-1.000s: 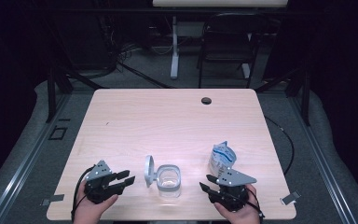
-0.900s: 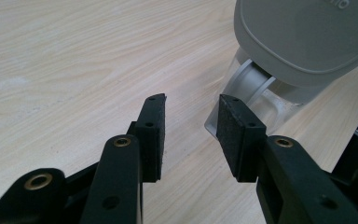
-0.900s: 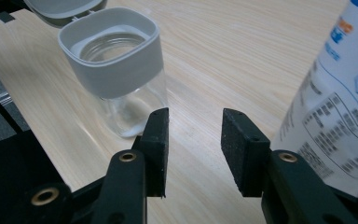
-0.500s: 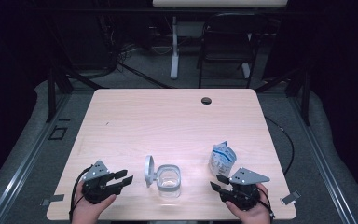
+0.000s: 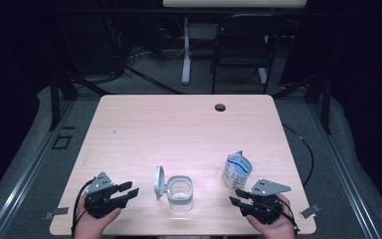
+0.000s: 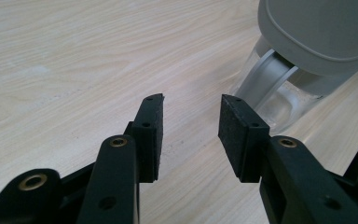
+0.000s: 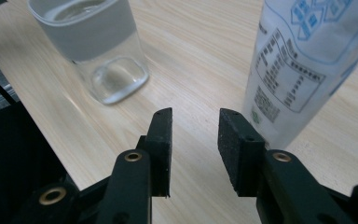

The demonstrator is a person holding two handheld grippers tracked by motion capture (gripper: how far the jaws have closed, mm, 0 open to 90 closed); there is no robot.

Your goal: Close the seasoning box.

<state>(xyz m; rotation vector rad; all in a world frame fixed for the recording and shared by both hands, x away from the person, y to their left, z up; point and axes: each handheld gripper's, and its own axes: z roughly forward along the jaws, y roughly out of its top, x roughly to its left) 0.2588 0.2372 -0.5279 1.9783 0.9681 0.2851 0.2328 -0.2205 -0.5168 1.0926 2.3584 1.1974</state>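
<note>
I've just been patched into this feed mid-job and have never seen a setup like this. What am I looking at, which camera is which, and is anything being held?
There is no robot arm here: a person sits at a wooden table and holds a hand-held gripper in each hand. The high view looks down from above the person's side; the left hand-held gripper is at lower left, the right hand-held gripper at lower right. The other two pictures come from cameras riding on each tool, looking along its two black jaws.

On the table stand a clear container with its grey hinged lid flipped open, and a white and blue pouch standing upright, open at the top.

Nothing is held. Both pairs of jaws stand open with only bare table between them; the left jaws have just been opening and the right closing slightly.
</note>
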